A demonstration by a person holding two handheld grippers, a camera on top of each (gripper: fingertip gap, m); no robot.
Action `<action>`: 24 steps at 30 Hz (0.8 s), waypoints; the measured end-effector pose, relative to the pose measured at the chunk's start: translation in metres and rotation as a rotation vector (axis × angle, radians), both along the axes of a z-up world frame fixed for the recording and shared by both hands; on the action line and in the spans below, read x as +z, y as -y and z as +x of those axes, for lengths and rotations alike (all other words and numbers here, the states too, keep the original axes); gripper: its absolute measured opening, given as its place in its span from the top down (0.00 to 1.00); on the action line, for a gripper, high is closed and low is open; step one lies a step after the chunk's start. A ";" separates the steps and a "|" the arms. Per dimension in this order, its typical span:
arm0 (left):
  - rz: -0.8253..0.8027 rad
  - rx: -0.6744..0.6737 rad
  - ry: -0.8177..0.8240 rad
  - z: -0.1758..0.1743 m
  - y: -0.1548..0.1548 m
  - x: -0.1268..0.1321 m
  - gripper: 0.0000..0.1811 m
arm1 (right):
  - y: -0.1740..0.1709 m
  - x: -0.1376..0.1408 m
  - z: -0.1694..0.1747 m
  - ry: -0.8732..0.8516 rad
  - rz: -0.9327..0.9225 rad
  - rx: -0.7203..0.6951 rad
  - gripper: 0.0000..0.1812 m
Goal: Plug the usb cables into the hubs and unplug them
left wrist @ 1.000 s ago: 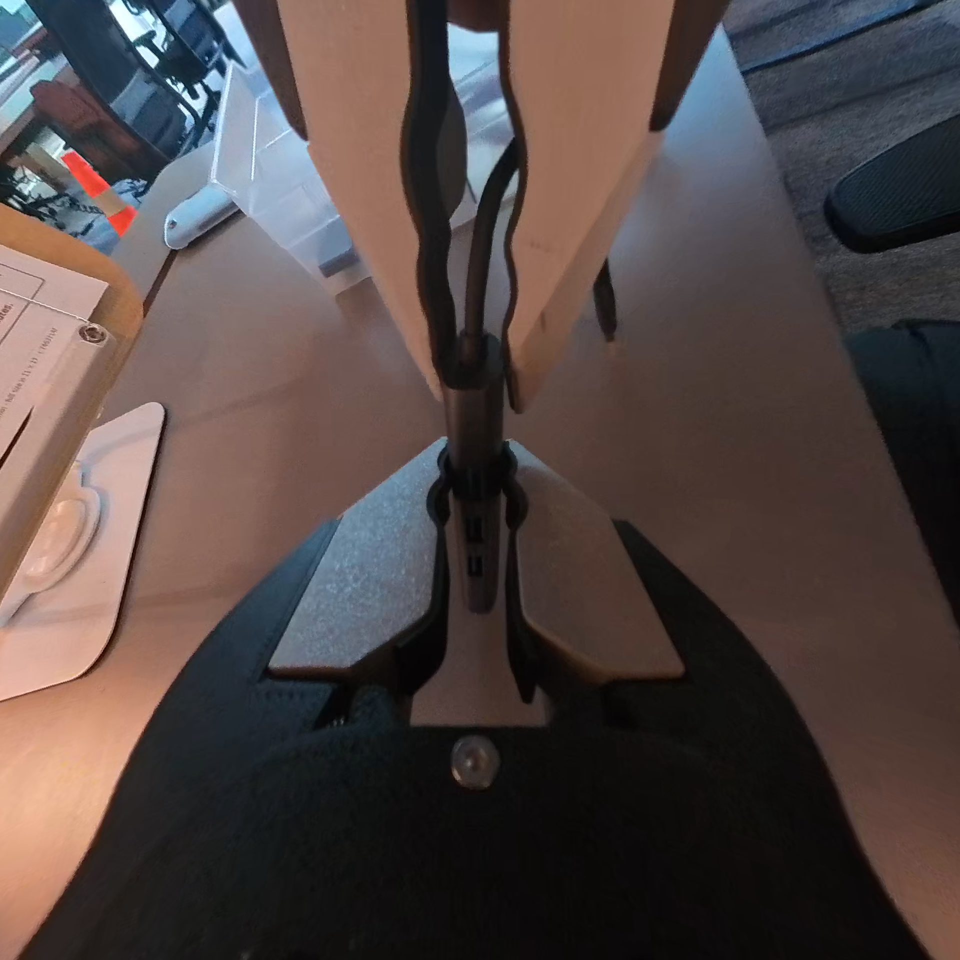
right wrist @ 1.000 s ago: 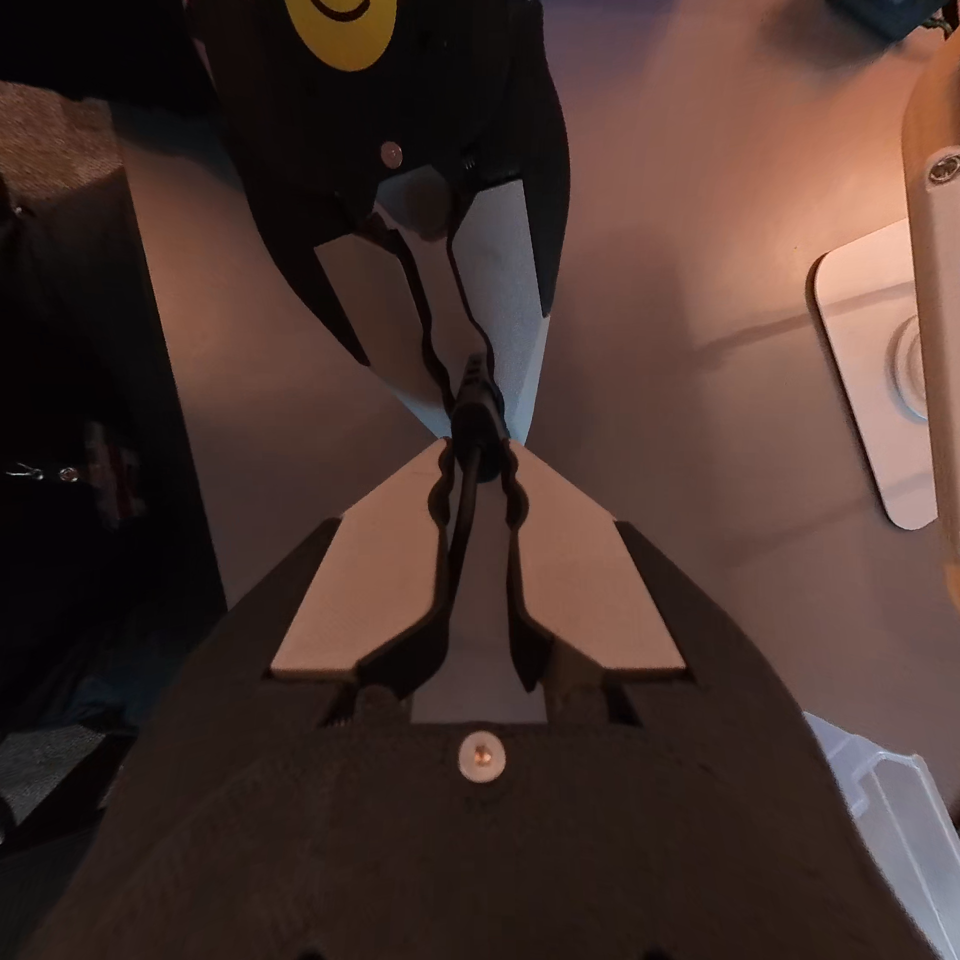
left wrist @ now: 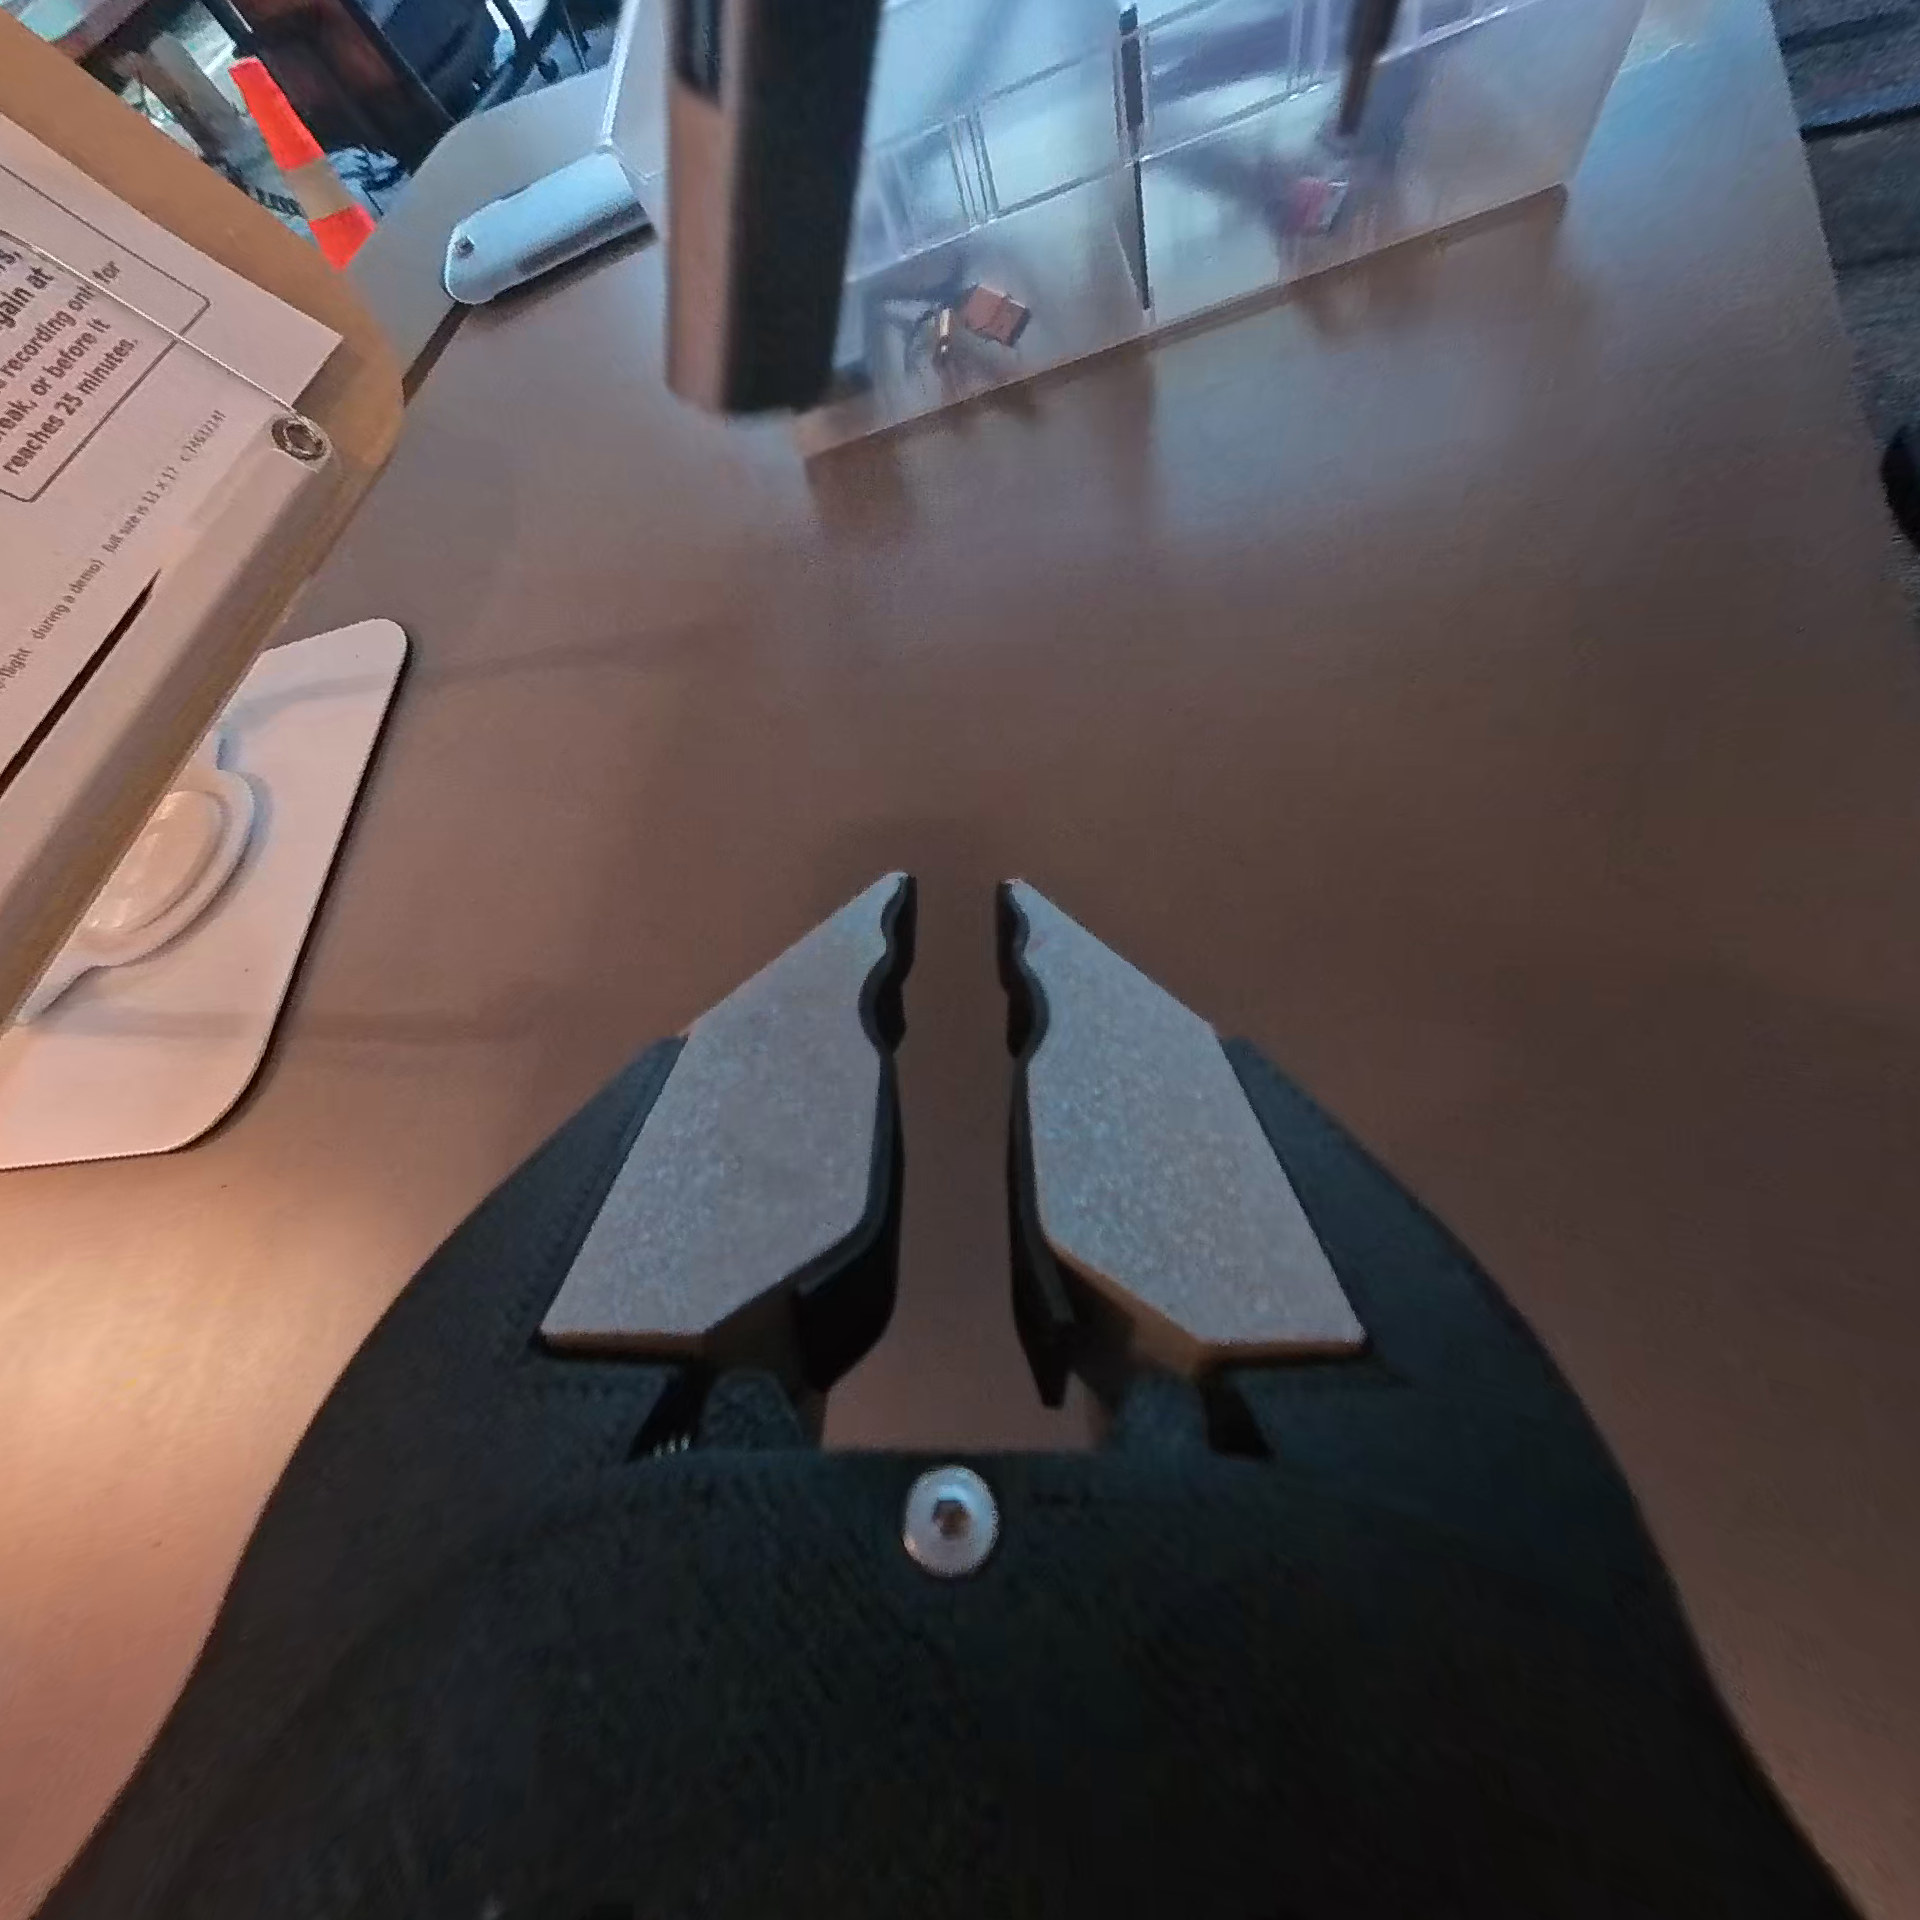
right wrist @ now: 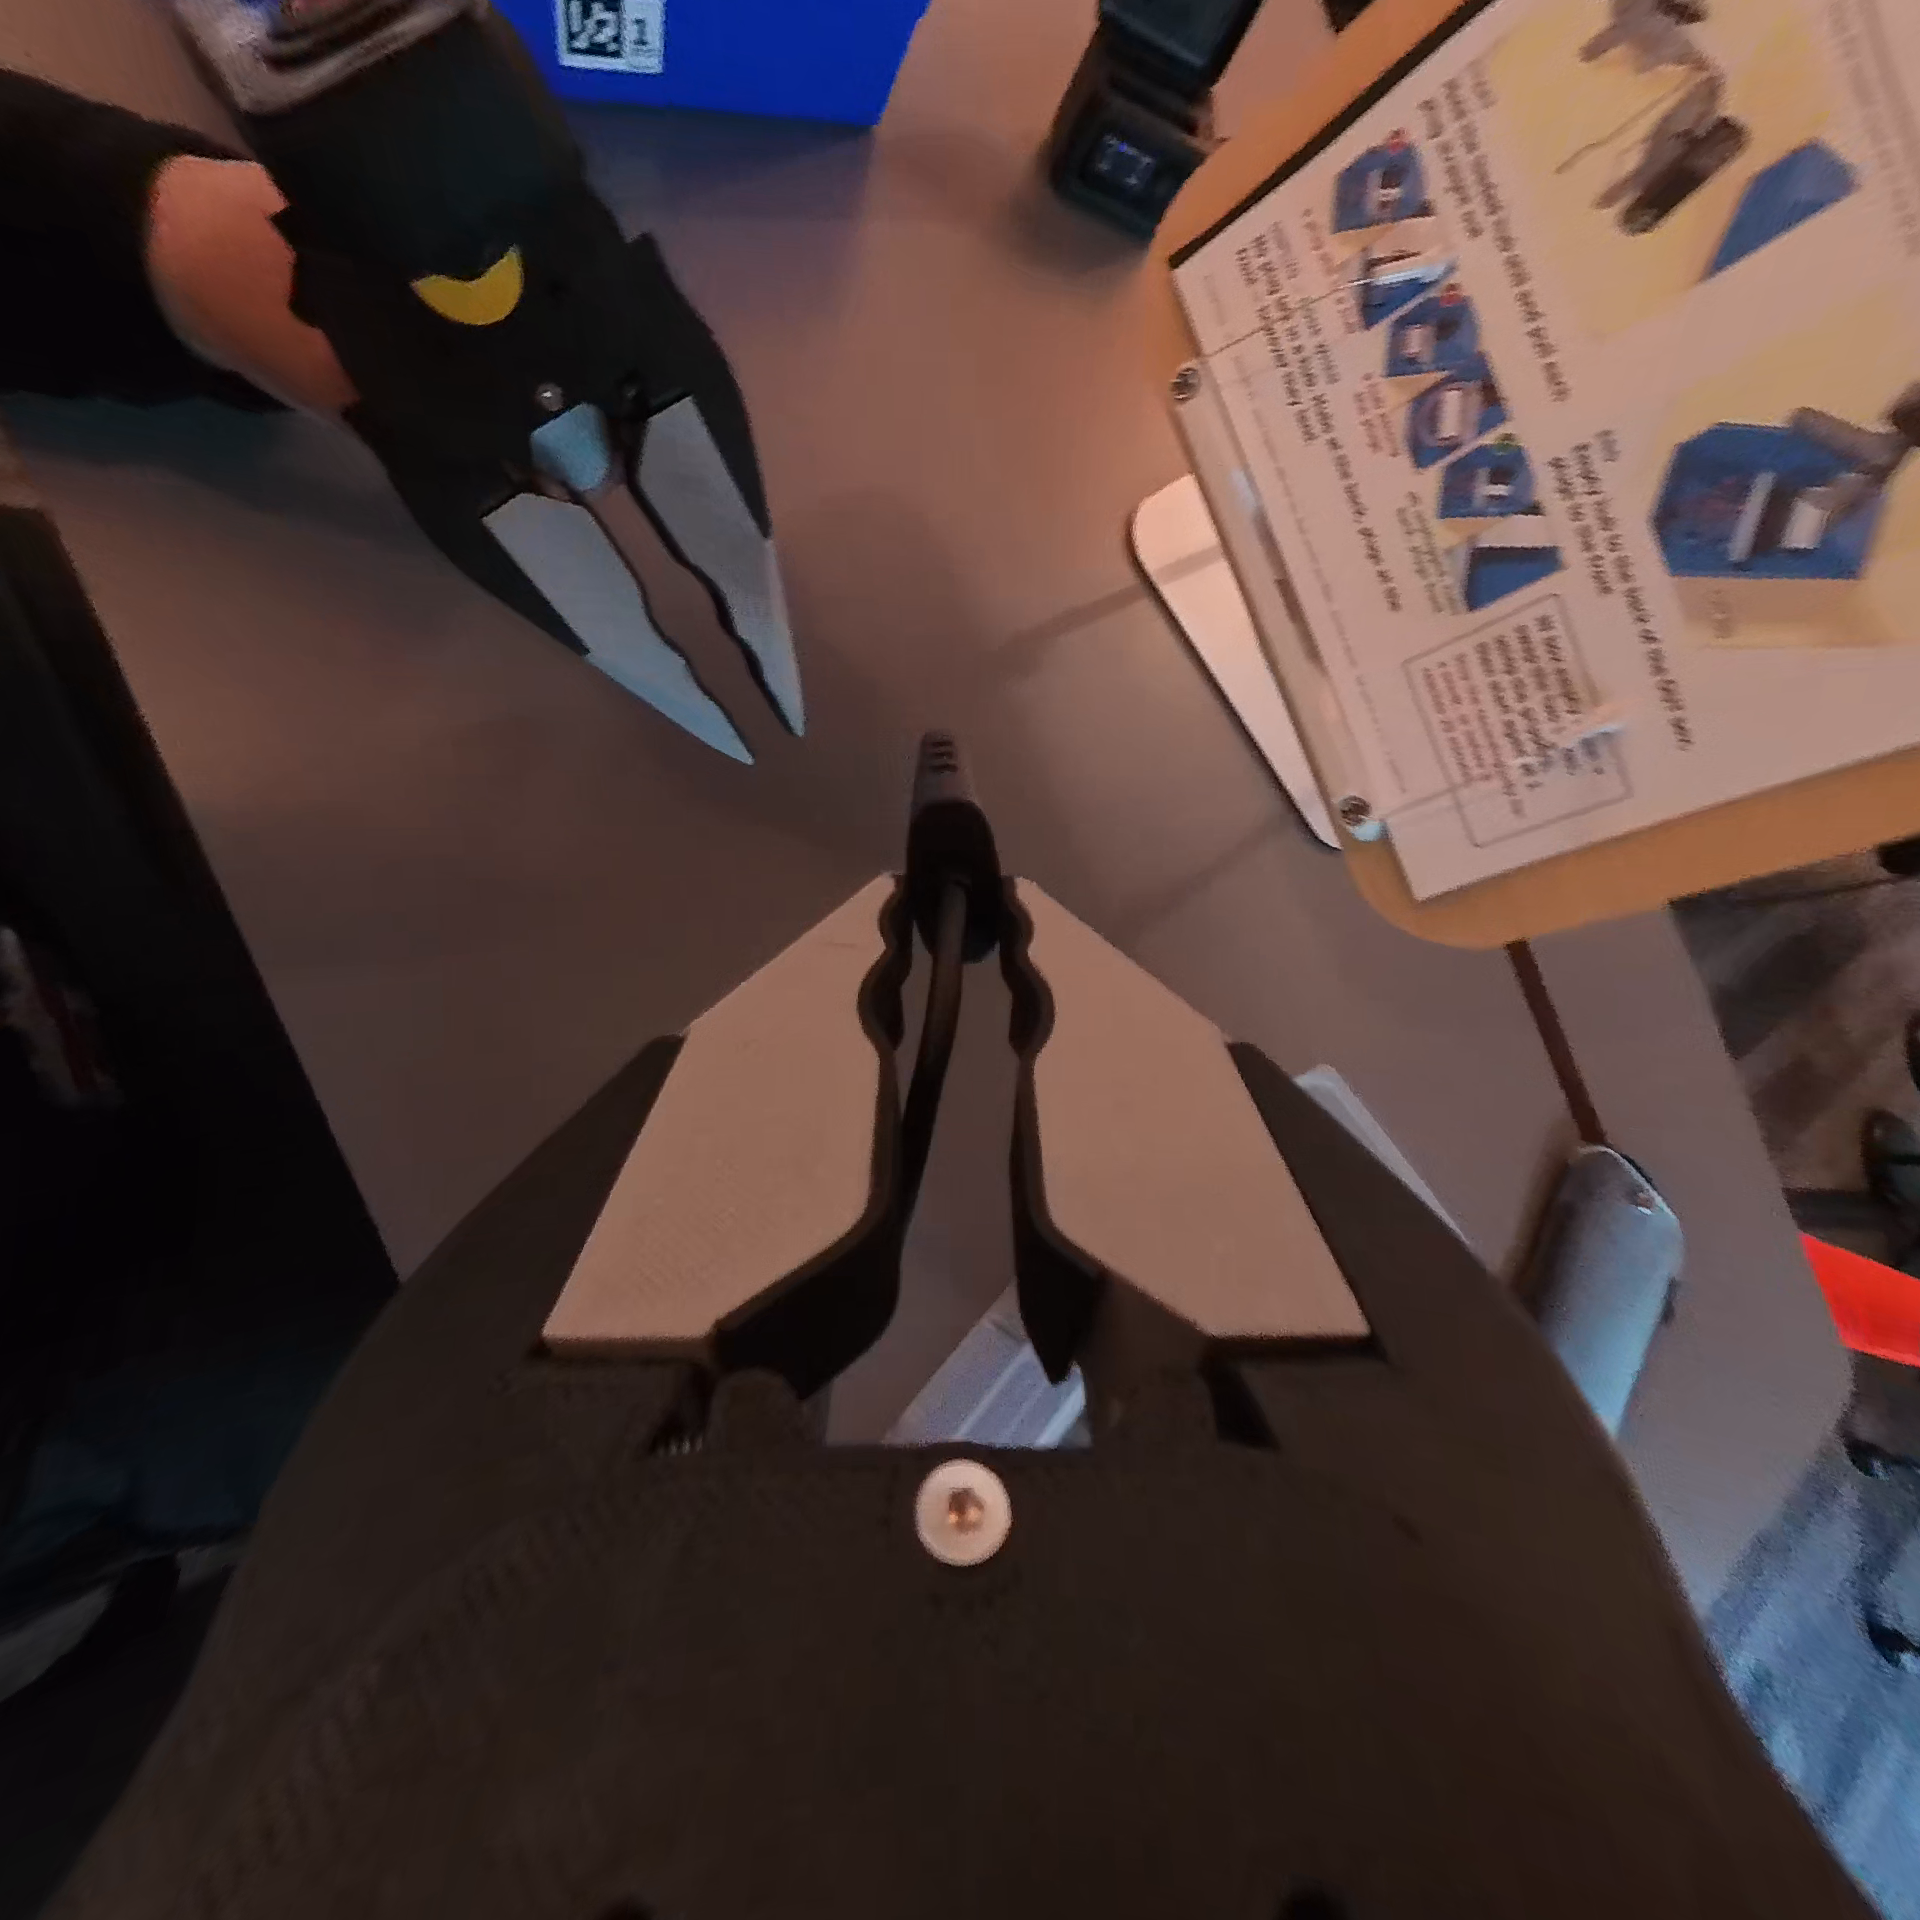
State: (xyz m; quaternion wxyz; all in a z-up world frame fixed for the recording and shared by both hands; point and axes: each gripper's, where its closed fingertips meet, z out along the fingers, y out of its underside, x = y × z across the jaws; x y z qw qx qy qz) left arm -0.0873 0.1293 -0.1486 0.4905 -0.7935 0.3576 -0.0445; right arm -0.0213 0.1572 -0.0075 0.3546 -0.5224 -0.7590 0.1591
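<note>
- Left wrist view, setting: brown counter (left wrist: 1351,727) in an office; clear plastic box (left wrist: 1195,177) at the far edge, a board with a printed sheet (left wrist: 125,416) at left, a white blister card (left wrist: 208,935) beneath it.
- Left hand-held gripper (left wrist: 956,904): jaws slightly parted, nothing between them. No hub can be made out for certain; a blurred dark, shiny upright object (left wrist: 758,208) hangs ahead, identity unclear.
- Right wrist view, setting: same counter (right wrist: 935,468), instruction board (right wrist: 1558,468) at right, blue box (right wrist: 727,62) far off.
- Right hand-held gripper (right wrist: 956,894): clamped on the usb cable (right wrist: 935,1039), plug (right wrist: 940,779) jutting past the tips, in the air.
- Left hand-held gripper (right wrist: 774,743) seen here near the plug, apart from it.
- Risk, as judged: the plug is pinched only at the tips, so it may twist and miss a port.
- Risk: the trailing cable may snag on the box.
</note>
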 end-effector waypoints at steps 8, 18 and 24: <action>0.000 0.001 -0.012 -0.001 -0.001 -0.002 0.94 | -0.042 0.041 0.024 -0.083 0.058 -0.128 0.93; 0.000 0.003 -0.034 -0.001 -0.001 -0.004 0.95 | -0.126 0.055 0.069 -0.087 0.133 -0.368 0.93; -0.014 0.005 -0.034 -0.001 -0.001 -0.007 0.95 | -0.182 0.041 0.089 0.048 0.258 -0.480 0.93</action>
